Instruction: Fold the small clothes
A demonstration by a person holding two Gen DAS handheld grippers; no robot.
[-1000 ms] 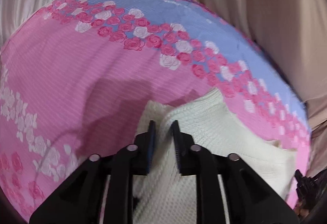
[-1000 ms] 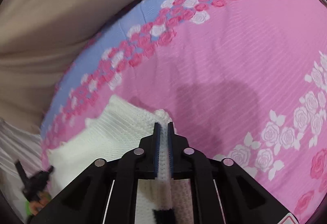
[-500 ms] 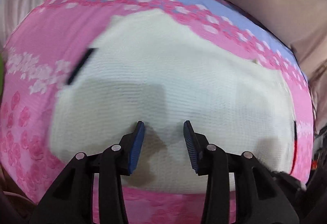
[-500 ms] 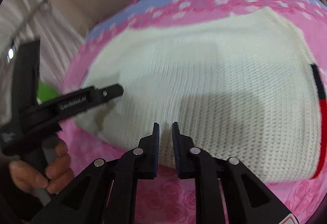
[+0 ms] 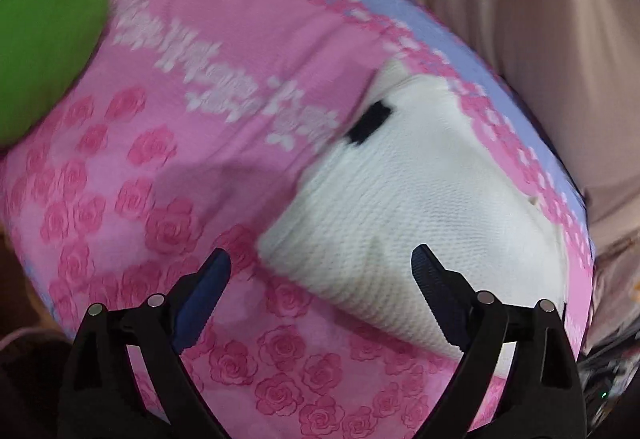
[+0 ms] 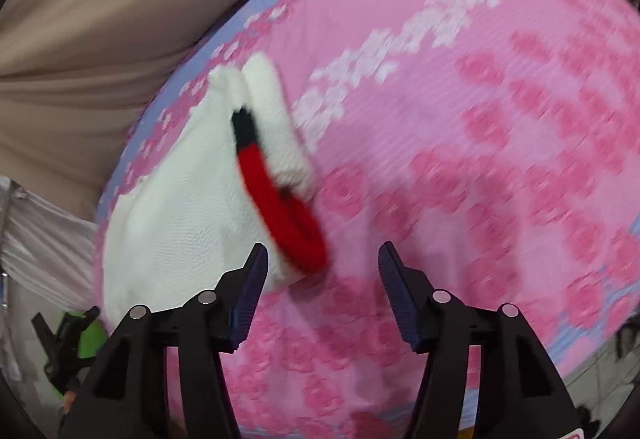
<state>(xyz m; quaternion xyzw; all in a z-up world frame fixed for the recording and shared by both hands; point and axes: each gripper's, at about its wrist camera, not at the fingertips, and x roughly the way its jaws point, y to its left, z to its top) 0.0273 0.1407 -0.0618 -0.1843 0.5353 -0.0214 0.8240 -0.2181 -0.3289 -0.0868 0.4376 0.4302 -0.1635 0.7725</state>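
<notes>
White knit w/ red-black trim lies on pink rose sheet nr its blue edge, both grippers, left & right, spread wide, gripping nothing.

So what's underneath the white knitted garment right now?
The white knitted garment lies on the pink rose-print bedspread, near its blue border. The sheet shows on every side; whatever sits directly beneath the knit, or inside its folds, is covered.

You're probably in a home bedroom: a pink rose-print bedsheet with a lilac border covers the surface, with beige curtain folds hanging behind it at 1 o'clock.
</notes>
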